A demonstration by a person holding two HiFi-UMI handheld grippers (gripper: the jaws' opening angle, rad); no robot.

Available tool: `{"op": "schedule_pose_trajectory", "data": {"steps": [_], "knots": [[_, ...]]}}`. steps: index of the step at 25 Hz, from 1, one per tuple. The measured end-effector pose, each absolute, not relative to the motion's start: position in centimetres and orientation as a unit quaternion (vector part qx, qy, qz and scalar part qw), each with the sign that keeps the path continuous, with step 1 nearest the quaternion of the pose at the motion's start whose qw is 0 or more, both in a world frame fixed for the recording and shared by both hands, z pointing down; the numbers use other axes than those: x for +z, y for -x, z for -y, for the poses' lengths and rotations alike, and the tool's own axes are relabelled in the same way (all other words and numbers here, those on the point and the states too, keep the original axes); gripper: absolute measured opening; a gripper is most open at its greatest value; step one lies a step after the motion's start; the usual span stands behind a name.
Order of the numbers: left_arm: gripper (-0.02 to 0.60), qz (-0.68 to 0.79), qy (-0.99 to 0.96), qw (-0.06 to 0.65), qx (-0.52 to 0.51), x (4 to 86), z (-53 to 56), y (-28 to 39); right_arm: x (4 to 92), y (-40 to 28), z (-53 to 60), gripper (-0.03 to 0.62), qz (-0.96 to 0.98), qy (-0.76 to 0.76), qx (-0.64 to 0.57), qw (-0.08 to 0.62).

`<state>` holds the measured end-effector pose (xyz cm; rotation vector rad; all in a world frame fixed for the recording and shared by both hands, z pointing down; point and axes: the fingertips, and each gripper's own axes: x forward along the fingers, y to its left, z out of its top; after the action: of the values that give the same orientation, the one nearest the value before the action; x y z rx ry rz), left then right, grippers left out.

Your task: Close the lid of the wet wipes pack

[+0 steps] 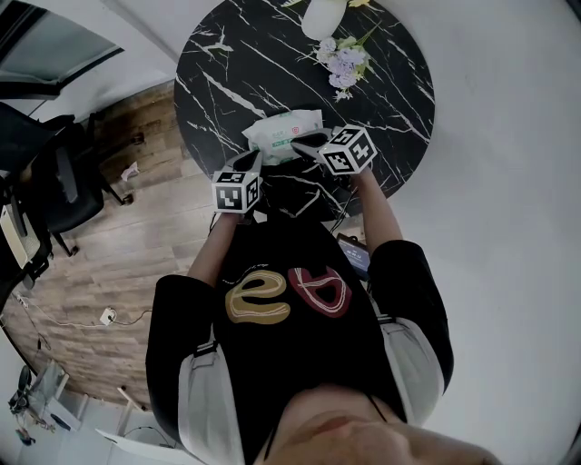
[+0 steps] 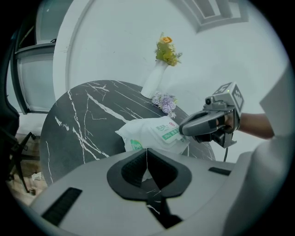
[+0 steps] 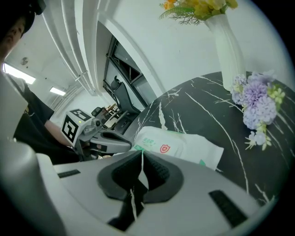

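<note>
The wet wipes pack [image 1: 283, 133] is a white soft pack with green print, lying flat near the front edge of the round black marble table [image 1: 227, 73]. Its lid flap [image 2: 168, 131] looks flat against the pack. My left gripper [image 1: 257, 157] hangs just in front of the pack's left end, jaws shut with nothing between them. My right gripper [image 1: 305, 143] is at the pack's front right edge, also shut and empty. In the left gripper view the pack [image 2: 147, 131] lies past the left gripper [image 2: 147, 153], with the right gripper [image 2: 184, 129] over its right end. The right gripper view shows the pack [image 3: 182, 146] beyond the right gripper [image 3: 142, 156].
A white vase [image 1: 324, 16] with yellow flowers stands at the table's far edge, with a purple flower bunch [image 1: 343, 64] lying in front of it. A black office chair [image 1: 64, 182] stands on the wood floor to the left. My own body fills the lower middle of the head view.
</note>
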<state>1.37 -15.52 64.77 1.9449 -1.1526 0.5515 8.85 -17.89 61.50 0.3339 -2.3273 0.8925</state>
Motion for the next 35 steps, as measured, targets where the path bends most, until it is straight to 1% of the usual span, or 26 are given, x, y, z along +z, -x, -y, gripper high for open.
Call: {"op": "schedule_pose_trajectory", "data": {"steps": [10,21,35], "knots": [[0.018,0.457,-0.77,0.391,0.21,64.1,15.3,-1.4,62.5,-7.9,17.7,0.015,0.872,-0.167,0.345,0.303],[0.018,0.459,-0.771,0.389,0.209,63.9,15.2,-0.9,63.5,-7.8,17.6,0.012,0.855,-0.191,0.343,0.338],[0.018,0.444,-0.778,0.39,0.212,64.2,15.6,-1.0,64.0,-7.7,18.0,0.011,0.828,-0.227,0.394,0.329]]}}
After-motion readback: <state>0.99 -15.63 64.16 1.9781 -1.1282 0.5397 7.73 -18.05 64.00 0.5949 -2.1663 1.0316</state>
